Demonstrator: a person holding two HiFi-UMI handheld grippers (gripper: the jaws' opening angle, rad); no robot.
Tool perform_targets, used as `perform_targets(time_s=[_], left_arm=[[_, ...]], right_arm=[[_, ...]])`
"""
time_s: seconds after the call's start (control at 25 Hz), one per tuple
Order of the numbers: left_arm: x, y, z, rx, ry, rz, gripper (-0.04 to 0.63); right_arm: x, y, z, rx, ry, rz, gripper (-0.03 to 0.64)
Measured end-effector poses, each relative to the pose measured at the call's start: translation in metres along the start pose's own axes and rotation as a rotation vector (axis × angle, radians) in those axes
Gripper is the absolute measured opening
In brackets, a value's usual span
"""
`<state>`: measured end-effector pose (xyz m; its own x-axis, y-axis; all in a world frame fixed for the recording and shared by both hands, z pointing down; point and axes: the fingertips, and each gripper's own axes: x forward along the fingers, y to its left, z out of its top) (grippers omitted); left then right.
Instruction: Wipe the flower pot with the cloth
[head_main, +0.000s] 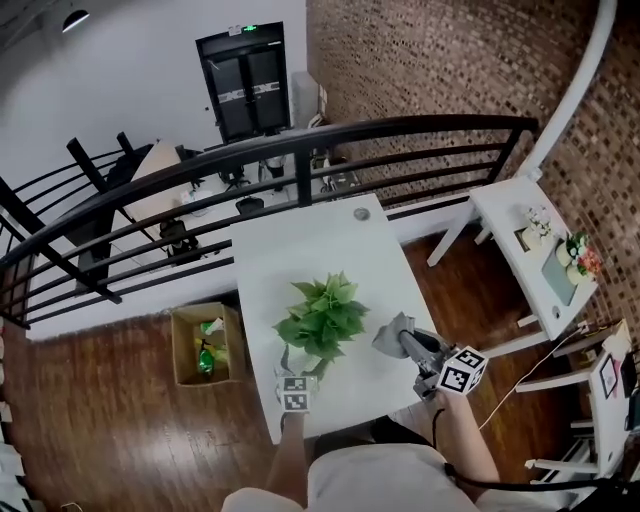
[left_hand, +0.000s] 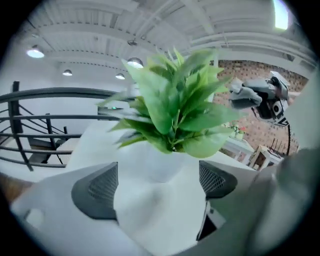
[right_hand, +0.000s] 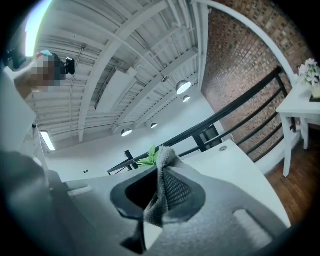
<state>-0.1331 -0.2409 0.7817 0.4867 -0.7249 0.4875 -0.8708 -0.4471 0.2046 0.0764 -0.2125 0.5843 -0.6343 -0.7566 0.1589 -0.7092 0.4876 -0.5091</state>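
A leafy green plant (head_main: 322, 315) stands in a white flower pot (left_hand: 159, 161) on the white table (head_main: 300, 250), near its front edge. My left gripper (head_main: 298, 368) is at the pot's near side, below the leaves. In the left gripper view the left gripper (left_hand: 157, 182) is open, with the pot just ahead between the two dark pads (left_hand: 97, 191), which do not press on it. My right gripper (head_main: 402, 341) hovers to the right of the plant, shut on a grey cloth (head_main: 390, 334). In the right gripper view the cloth (right_hand: 164, 160) is bunched in the right gripper (right_hand: 162, 189) and hangs down.
A small round disc (head_main: 361, 213) lies at the table's far edge. A black railing (head_main: 300, 150) runs behind the table. A cardboard box (head_main: 205, 345) sits on the wooden floor to the left. A white side table (head_main: 505, 215) with flowers stands to the right.
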Motion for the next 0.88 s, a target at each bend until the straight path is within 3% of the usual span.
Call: perform_targets(time_s=[0.28, 0.48, 0.64, 0.88], left_arm=[[-0.082, 0.012, 0.044, 0.021, -0.200, 0.093, 0.518], [-0.147, -0.032, 0.089, 0.042, -0.320, 0.115, 0.462], [-0.193, -0.083, 0.100, 0.069, -0.396, 0.159, 0.465], [-0.243, -0.196, 0.068, 0.058, -0.437, 0.187, 0.476]], right_arm=[[-0.003, 0.050, -0.018, -0.138, -0.013, -0.026, 0.014], [-0.016, 0.093, -0.013, -0.471, 0.006, -0.036, 0.014], [-0.057, 0.118, -0.001, -0.466, -0.072, 0.060, 0.014], [-0.184, 0.095, -0.029, -0.379, -0.144, 0.042, 0.014]])
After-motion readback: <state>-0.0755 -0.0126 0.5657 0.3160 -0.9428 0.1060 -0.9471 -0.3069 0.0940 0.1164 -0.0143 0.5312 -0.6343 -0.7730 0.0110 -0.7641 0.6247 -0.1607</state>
